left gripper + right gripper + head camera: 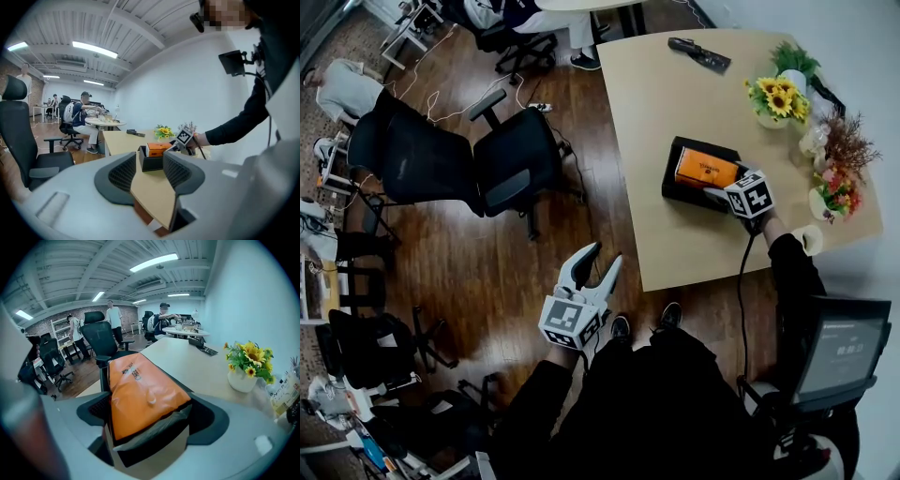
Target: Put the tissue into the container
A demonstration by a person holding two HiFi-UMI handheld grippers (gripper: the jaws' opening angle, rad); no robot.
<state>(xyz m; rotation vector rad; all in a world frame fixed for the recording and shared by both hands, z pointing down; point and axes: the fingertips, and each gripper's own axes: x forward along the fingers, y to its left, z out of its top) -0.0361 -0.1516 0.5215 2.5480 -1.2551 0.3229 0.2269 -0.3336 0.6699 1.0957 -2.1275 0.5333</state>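
Right hand-held gripper (152, 414) gripping tissue (140, 390) (orange) in black container (672, 178), left hand-held gripper (150, 169) gaping

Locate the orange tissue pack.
Head view, right side: the orange tissue pack lies in the black container on the table, between the right gripper's jaws, left of the sunflowers.

The right gripper's (718, 193) cube (751, 194) covers most of its tongs and the tissue pack's (705, 168) near end.

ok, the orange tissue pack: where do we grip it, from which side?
Near end, across its short width, coming angled down from the person's side. The orange tissue pack sits in the black container, standing above its rim, long sides exposed; the right gripper holds it so.
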